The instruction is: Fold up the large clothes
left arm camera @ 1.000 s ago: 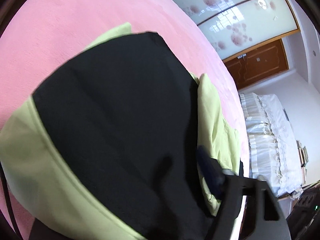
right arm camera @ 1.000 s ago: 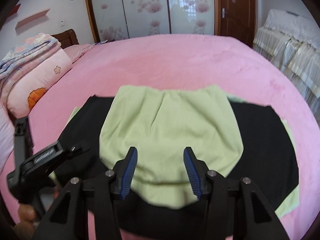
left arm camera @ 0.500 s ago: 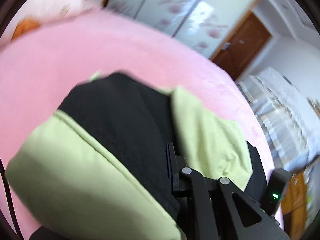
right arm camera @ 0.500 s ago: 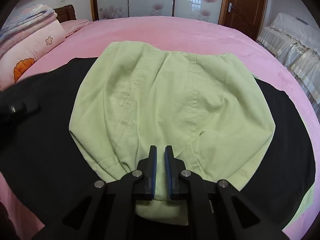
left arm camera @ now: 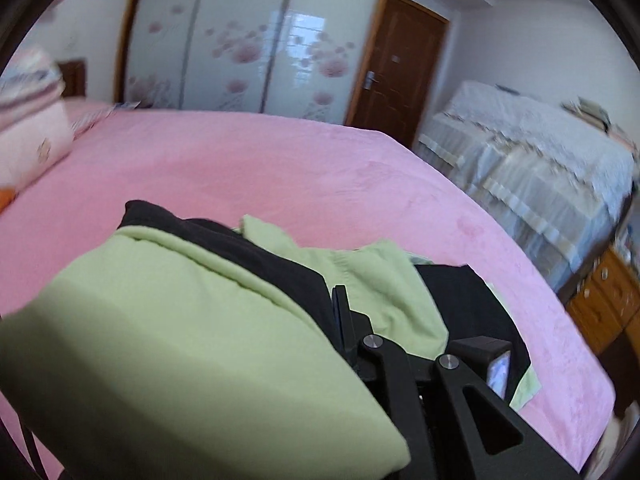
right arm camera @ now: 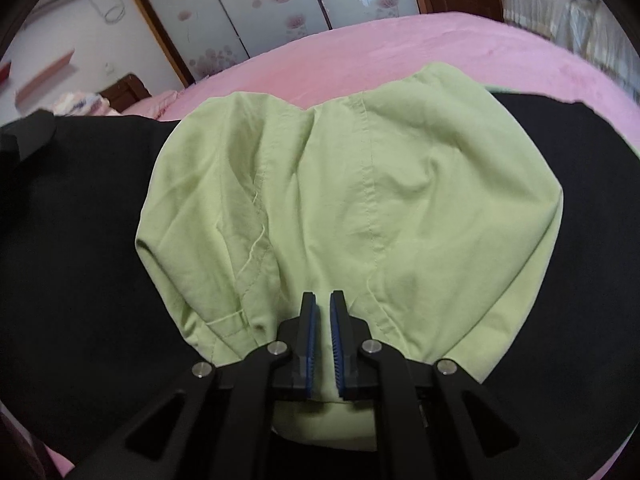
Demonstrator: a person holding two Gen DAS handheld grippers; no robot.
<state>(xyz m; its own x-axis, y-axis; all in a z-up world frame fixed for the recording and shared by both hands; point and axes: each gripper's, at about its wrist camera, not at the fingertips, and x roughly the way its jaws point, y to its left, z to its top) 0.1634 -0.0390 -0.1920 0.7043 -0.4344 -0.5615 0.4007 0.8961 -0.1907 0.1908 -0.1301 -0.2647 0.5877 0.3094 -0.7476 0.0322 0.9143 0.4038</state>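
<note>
A large black and light-green garment [right arm camera: 352, 184] lies on the pink bed [right arm camera: 420, 44]. Its green part is folded over the black body [right arm camera: 80, 248]. My right gripper [right arm camera: 322, 320] is shut on the near edge of the green fold. In the left wrist view the garment [left arm camera: 172, 340] drapes over the left side of my left gripper [left arm camera: 340, 312] and hides one finger. The other finger [left arm camera: 342, 320] shows pressed against the cloth. The right gripper's body [left arm camera: 486, 356] shows beside it.
Pillows and folded bedding [left arm camera: 28, 128] lie at the bed's left end. A second bed with a lace cover [left arm camera: 532, 160] stands to the right, with a wooden cabinet [left arm camera: 604, 304] near it. Sliding wardrobe doors [left arm camera: 248, 44] and a brown door [left arm camera: 392, 68] stand behind.
My right gripper closed on the green fold's near edge and moved in close. My left gripper lifted and swung its side of the garment, so the view now tilts up toward the room.
</note>
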